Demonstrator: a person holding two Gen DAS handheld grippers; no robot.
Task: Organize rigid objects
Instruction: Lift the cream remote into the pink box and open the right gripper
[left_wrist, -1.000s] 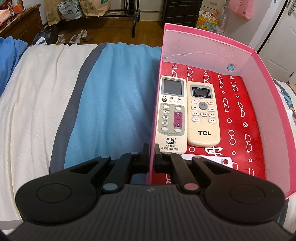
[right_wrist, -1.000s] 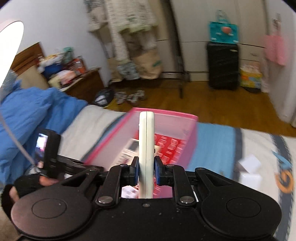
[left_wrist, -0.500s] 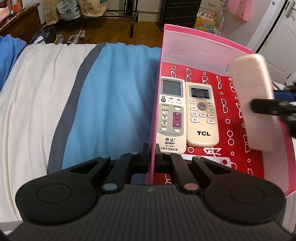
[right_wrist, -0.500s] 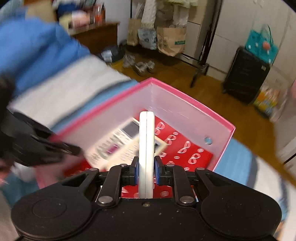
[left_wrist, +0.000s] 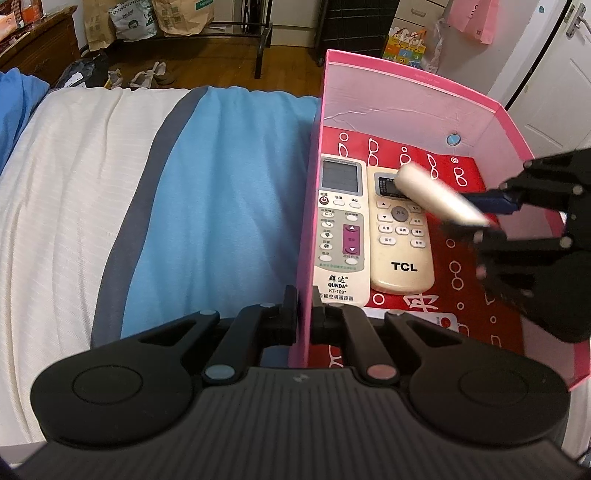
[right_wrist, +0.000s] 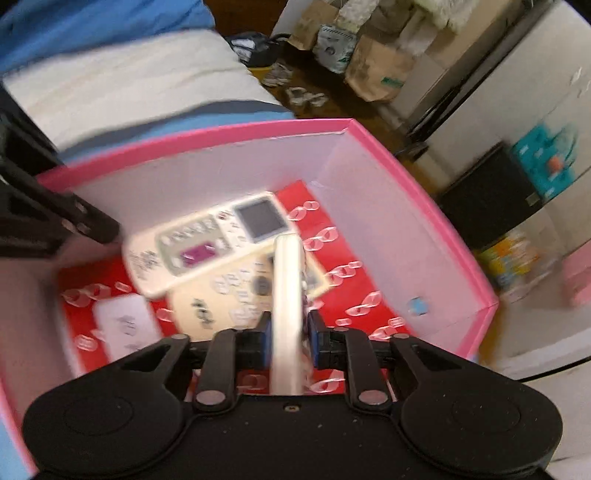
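- Pink box (left_wrist: 413, 92) standing on striped bedding (left_wrist: 155, 177), open at the top, red patterned floor inside; bare floor strip noted on the side away from the left wall, beside the TCL remote (left_wrist: 400, 236).
- Left gripper (left_wrist: 304, 314) clamped across the box's left wall near the front corner, one finger outside, one inside; adequate as an anchor, to be kept firm so the box does not slide during the placement.
- Right gripper (right_wrist: 290, 334) reaching in over the right wall, closed on a white remote (right_wrist: 290, 295) held on its narrow edge, nose pointing across the box; remote in the air above the TCL remote, not touching anything so far as can be told through motion blur.
- Already lying flat on the floor: QUNDA remote (left_wrist: 341, 225) against the left wall, TCL remote just beside it, small white remote (right_wrist: 123, 325) nearer the front edge.
- Recommended for the step in hand: turn to match the two lying remotes, shift toward the bare red strip, roll flat, lower until resting, only then release.
- Risks judged: release from height onto the TCL remote, stacking askew, or knocking the neighbours out of line.
- Buttons face of the held remote not discernible.
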